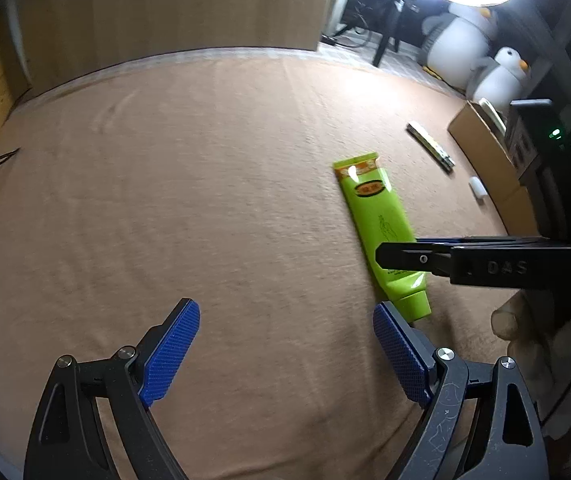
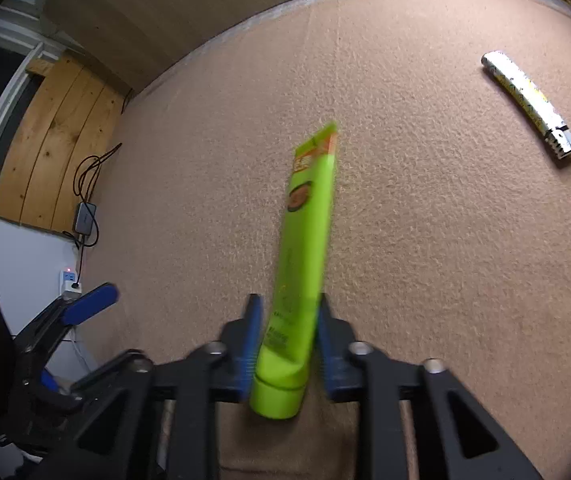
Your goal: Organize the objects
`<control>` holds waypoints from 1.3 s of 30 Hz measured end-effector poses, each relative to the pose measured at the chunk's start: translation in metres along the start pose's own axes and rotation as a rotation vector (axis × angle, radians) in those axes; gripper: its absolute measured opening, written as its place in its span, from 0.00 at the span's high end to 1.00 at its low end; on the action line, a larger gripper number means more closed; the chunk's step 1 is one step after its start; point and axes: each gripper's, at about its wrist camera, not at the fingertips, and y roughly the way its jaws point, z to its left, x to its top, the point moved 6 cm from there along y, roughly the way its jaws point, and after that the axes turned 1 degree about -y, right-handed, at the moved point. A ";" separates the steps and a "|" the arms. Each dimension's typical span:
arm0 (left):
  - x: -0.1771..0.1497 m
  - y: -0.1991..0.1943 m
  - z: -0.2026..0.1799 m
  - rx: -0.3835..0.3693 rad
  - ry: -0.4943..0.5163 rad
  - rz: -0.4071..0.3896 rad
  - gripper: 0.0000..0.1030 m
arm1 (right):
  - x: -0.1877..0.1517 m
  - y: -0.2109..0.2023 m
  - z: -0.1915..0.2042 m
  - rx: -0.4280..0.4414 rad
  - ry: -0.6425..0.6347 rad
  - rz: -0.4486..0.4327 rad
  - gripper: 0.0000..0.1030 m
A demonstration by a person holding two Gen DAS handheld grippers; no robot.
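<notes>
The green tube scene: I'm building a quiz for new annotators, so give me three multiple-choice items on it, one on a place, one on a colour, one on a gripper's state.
1. Where does the lighter lie?
A. On the tan cloth, apart from the tube
B. On top of the tube
C. Between the left gripper's fingers

2. What colour is the tube?
A. Red
B. Bright green
C. White

3. How does the right gripper stand?
A. Wide open over bare cloth
B. Shut on the lighter
C. Shut on the tube near its cap end

Answers:
1. A: the right wrist view shows it alone on the cloth, off to the right of the tube.
2. B: both views show a bright green body and cap.
3. C: its blue pads press the tube's sides just above the cap; the left gripper is open and holds nothing.
</notes>
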 end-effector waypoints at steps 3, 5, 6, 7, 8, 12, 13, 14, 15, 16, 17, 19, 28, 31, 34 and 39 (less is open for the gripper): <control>0.001 0.010 -0.008 -0.023 0.014 0.008 0.12 | 0.001 -0.010 -0.009 -0.020 0.016 -0.043 0.58; 0.001 0.016 -0.013 -0.041 0.012 0.014 0.12 | 0.001 -0.016 -0.017 -0.028 0.025 -0.062 0.56; 0.002 0.019 -0.015 -0.053 0.007 0.018 0.12 | 0.001 -0.018 -0.020 -0.034 0.028 -0.068 0.55; 0.002 0.022 -0.017 -0.065 0.002 0.021 0.12 | 0.002 -0.020 -0.025 -0.041 0.031 -0.070 0.55; 0.003 0.025 -0.020 -0.082 -0.004 0.024 0.12 | 0.002 -0.020 -0.026 -0.042 0.031 -0.067 0.55; 0.005 0.038 -0.032 -0.138 -0.018 0.037 0.12 | 0.000 -0.020 -0.032 -0.038 0.022 -0.035 0.55; 0.005 0.041 -0.034 -0.146 -0.018 0.041 0.12 | 0.000 -0.021 -0.032 -0.037 0.022 -0.031 0.55; 0.005 0.045 -0.037 -0.159 -0.021 0.051 0.13 | -0.001 -0.020 -0.031 -0.031 0.023 -0.020 0.55; 0.005 0.048 -0.040 -0.173 -0.024 0.057 0.13 | -0.002 -0.018 -0.030 -0.022 0.021 -0.010 0.55; 0.005 0.051 -0.043 -0.192 -0.024 0.064 0.15 | -0.002 -0.017 -0.028 -0.016 0.020 -0.003 0.55; 0.004 0.053 -0.045 -0.203 -0.024 0.070 0.19 | -0.002 -0.016 -0.027 -0.011 0.020 0.000 0.55; 0.006 0.055 -0.051 -0.207 -0.011 0.064 0.23 | -0.001 -0.013 -0.024 0.022 0.027 0.014 0.55; 0.009 0.064 -0.072 -0.286 0.014 0.092 0.49 | -0.003 -0.005 -0.021 0.101 0.048 0.058 0.65; 0.010 0.065 -0.077 -0.281 0.030 0.092 0.54 | -0.001 -0.002 -0.020 0.117 0.063 0.060 0.72; 0.010 0.064 -0.076 -0.277 0.023 0.087 0.55 | -0.001 -0.003 -0.020 0.111 0.071 0.050 0.74; 0.013 0.061 -0.077 -0.296 -0.002 0.083 0.55 | 0.003 -0.009 -0.026 0.094 0.134 0.001 0.83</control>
